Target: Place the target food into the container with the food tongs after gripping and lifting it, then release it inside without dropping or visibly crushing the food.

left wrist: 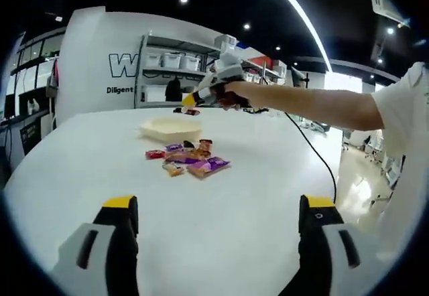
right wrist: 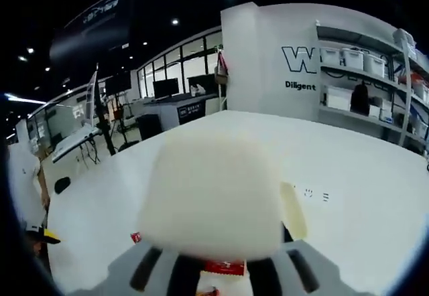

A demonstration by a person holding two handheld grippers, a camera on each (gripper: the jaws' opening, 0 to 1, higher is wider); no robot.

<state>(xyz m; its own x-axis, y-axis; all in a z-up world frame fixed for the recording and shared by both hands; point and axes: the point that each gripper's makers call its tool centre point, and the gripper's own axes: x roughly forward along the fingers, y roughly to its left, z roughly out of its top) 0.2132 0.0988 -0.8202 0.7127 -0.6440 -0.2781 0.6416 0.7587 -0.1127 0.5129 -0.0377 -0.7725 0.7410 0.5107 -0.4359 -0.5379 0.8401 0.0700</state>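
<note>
Now, left gripper (left wrist: 218,222): low over the white table (left wrist: 268,175), its two yellow-tipped jaws wide apart with nothing between them.
Right gripper (left wrist: 201,95): seen in the left gripper view, held by a person's hand (left wrist: 234,94) above the far side of the table; I cannot tell if its jaws are open or closed.
Snack packets (left wrist: 188,159): small pile on the table, just in front of the container.
Container (left wrist: 171,130): cream-coloured shallow bowl; in the right gripper view it looks very close and blurred (right wrist: 211,199).
Background: shelves with boxes (left wrist: 174,68).
</note>
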